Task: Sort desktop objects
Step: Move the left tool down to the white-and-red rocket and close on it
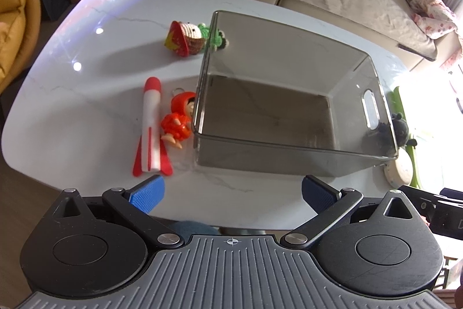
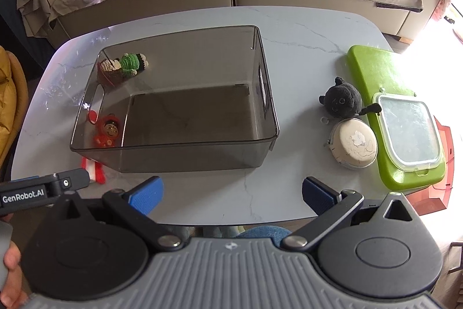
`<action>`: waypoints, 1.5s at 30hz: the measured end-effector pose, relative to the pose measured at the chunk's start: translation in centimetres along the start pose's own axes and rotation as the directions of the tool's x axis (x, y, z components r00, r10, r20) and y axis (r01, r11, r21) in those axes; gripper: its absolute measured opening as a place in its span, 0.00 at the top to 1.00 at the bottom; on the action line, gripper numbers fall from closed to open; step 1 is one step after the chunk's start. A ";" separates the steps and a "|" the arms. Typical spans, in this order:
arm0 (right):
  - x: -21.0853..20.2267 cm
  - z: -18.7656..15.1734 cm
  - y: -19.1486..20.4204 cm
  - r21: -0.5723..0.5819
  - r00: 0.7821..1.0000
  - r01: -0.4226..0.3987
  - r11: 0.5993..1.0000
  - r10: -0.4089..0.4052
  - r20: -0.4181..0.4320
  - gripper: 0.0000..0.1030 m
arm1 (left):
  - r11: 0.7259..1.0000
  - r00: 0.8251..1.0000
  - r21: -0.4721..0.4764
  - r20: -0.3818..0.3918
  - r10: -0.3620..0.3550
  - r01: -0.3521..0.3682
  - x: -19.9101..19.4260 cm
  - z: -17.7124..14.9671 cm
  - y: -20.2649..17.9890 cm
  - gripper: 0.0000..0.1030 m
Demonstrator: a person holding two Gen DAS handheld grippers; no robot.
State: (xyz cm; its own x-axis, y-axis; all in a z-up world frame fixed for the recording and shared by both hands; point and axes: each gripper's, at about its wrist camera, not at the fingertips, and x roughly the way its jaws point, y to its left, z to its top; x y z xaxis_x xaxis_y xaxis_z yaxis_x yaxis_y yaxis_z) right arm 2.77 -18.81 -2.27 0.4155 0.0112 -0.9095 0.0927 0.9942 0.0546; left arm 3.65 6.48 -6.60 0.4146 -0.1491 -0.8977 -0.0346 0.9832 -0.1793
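Both tongs are spread wide and hold nothing: the left tongs [image 1: 233, 194] and the right tongs [image 2: 233, 193] hover over the near edge of the white worktop [image 2: 303, 42]. A smoky transparent bin [image 2: 202, 158] stands empty at the middle. Left of the bin lie a toy rocket [image 1: 152, 118], a red doll keychain [image 1: 178, 118] and a crocheted toy [image 1: 188, 38]. Right of the bin are a black plush toy [image 2: 343, 100], a round cream pouch [image 2: 356, 147] and a green board [image 2: 373, 69].

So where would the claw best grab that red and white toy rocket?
Probably around the white body of the toy rocket, coming down from above with the left claw. It lies flat, its round tube slimmer than the open claw, while the flared red fins are awkward. The bin is clear of it.
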 end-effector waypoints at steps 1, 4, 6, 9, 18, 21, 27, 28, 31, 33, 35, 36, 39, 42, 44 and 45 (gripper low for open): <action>0.2 0.0 0.2 -0.004 1.000 0.002 1.000 -0.002 -0.004 0.00 | 1.000 1.000 -0.002 -0.003 -0.004 0.004 0.2 0.0 0.2 0.00; 0.5 0.2 0.6 -0.012 1.000 0.007 1.000 -0.007 -0.014 0.00 | 1.000 1.000 -0.009 -0.009 -0.019 0.019 0.7 0.1 0.7 0.00; 0.7 0.2 1.0 -0.015 1.000 0.011 1.000 -0.011 -0.019 0.00 | 0.999 0.999 -0.017 -0.012 -0.034 0.034 1.0 0.1 1.2 0.00; 1.1 0.3 1.3 -0.014 1.000 0.007 1.000 -0.007 -0.029 0.00 | 0.997 0.998 -0.043 -0.019 -0.057 0.056 1.8 0.1 2.2 0.00; 2.1 0.1 2.6 -0.037 1.000 -0.017 0.999 0.017 -0.008 0.00 | 0.996 0.999 -0.070 -0.004 -0.053 0.053 3.5 0.0 5.5 0.00; 2.5 0.0 2.4 -0.008 0.999 -0.031 0.999 0.031 -0.013 0.00 | 0.992 0.997 -0.095 0.003 -0.078 0.078 4.1 0.1 7.5 0.00; 2.6 -0.4 1.8 0.015 0.997 0.038 0.999 -0.039 0.071 0.00 | 0.959 0.988 -0.240 0.010 -0.153 0.151 7.1 0.0 14.1 0.00; 2.6 -0.5 1.7 0.022 0.994 0.052 0.998 -0.053 0.098 0.00 | 0.949 0.986 -0.269 0.033 -0.163 0.166 7.7 0.0 15.2 0.00; 1.8 -1.1 1.0 0.064 0.974 0.008 0.998 -0.023 0.227 0.00 | 0.923 0.978 -0.327 0.112 -0.178 0.205 9.4 -0.2 17.7 0.00; 1.0 -1.8 0.4 0.091 0.946 -0.073 0.993 0.041 0.321 0.00 | 0.920 0.973 -0.332 0.166 -0.159 0.207 10.4 -0.3 18.6 0.00; 0.7 -2.5 -0.7 0.096 0.906 -0.213 0.972 0.160 0.392 0.00 | 0.936 0.980 -0.309 0.153 -0.127 0.169 11.4 0.1 18.6 0.00; 0.7 -2.6 -1.1 0.101 0.893 -0.261 0.960 0.201 0.403 0.00 | 0.946 0.986 -0.293 0.130 -0.103 0.138 12.0 0.4 18.4 0.00; 1.3 -2.2 -1.8 0.133 0.903 -0.299 0.945 0.235 0.360 0.00 | 0.969 0.998 -0.243 0.053 -0.034 0.046 13.8 1.3 17.6 0.00; 1.8 -2.1 -1.9 0.143 0.915 -0.273 0.951 0.211 0.343 0.00 | 0.967 0.999 -0.252 -0.032 -0.033 0.023 15.8 2.6 17.4 0.00; 2.0 -2.1 -1.9 0.139 0.920 -0.266 0.954 0.208 0.331 0.00 | 0.953 0.993 -0.294 -0.066 -0.096 0.073 16.9 3.6 17.9 0.00; 2.1 -2.0 -1.9 0.139 0.922 -0.265 0.954 0.208 0.327 0.00 | 0.940 0.989 -0.323 -0.053 -0.137 0.113 17.2 4.1 18.3 0.00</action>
State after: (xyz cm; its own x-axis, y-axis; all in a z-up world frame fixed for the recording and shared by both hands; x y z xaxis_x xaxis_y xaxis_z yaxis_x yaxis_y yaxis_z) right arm 1.63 -20.46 -5.14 0.6983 0.1822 -0.6923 0.1044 0.9308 0.3502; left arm 13.83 22.32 -23.68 0.3668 -0.2875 -0.8848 -0.2799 0.8729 -0.3997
